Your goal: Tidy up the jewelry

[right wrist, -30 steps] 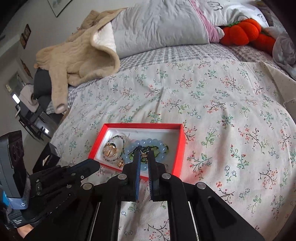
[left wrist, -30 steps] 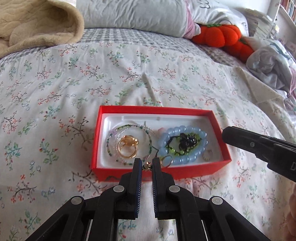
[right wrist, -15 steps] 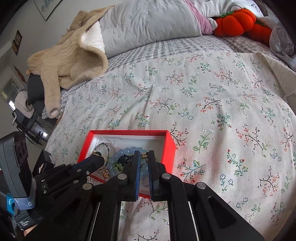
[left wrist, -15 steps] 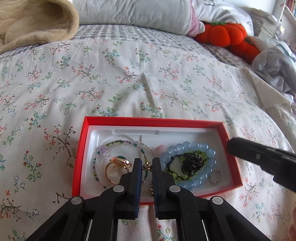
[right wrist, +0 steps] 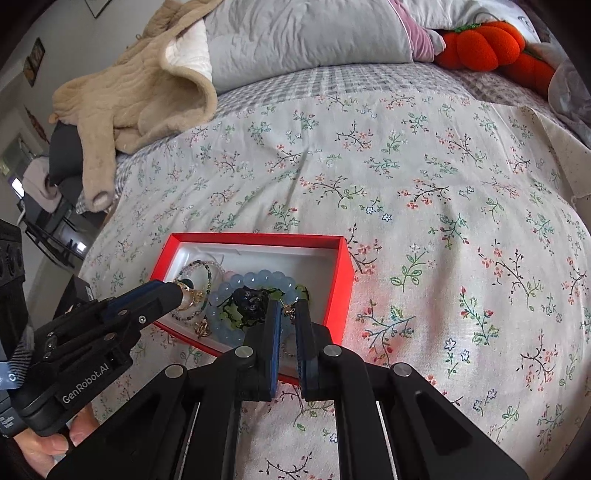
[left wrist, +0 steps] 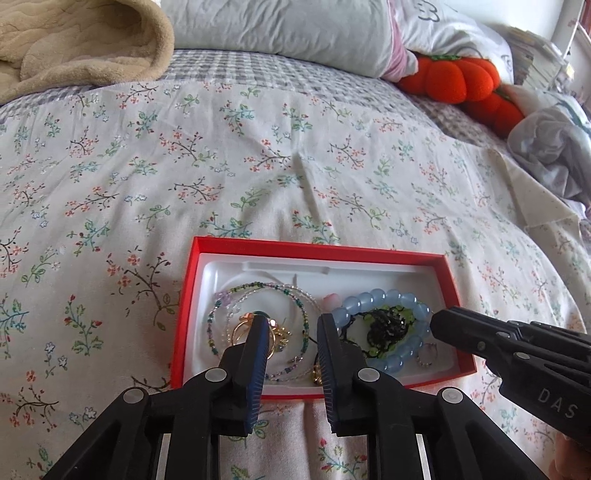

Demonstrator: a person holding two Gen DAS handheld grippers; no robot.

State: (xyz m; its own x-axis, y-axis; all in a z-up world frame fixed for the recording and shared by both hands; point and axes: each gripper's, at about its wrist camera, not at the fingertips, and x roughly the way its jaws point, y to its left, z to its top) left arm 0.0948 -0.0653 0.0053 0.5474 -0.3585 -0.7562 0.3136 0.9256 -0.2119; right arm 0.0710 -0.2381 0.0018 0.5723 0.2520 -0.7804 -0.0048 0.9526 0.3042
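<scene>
Left claw (left wrist: 291, 326): fingers spread apart, nothing between them; tips hang over the near left part of the red box, above the gold rings.
Right claw (right wrist: 288, 310): fingers nearly pressed together, pinching a small gold trinket (right wrist: 288, 312) at the tips, over the near right part of the box.
Red box (left wrist: 373, 254): open, white-lined, lies flat on the bed; holds all the jewelry seen.
Gold rings (left wrist: 243, 331): near left of the box, inside the loop of the thin bracelet, partly hidden by the left claw's finger.
Thin beaded bracelet (left wrist: 258, 286): green, purple and clear beads, left half of the box.
Blue bead bracelet (left wrist: 384, 297): right half of the box, ringing a green and black piece (left wrist: 388, 325).
Small silver ring (left wrist: 426, 356): near right corner of the box, just beside the blue beads.
Floral bedspread (left wrist: 258, 166): carries the box.
Beige blanket (left wrist: 74, 44): far left, bunched.
Grey pillow (left wrist: 280, 26): far, at the head of the bed.
Orange pumpkin plush (left wrist: 458, 79): far right, beside the pillow.
</scene>
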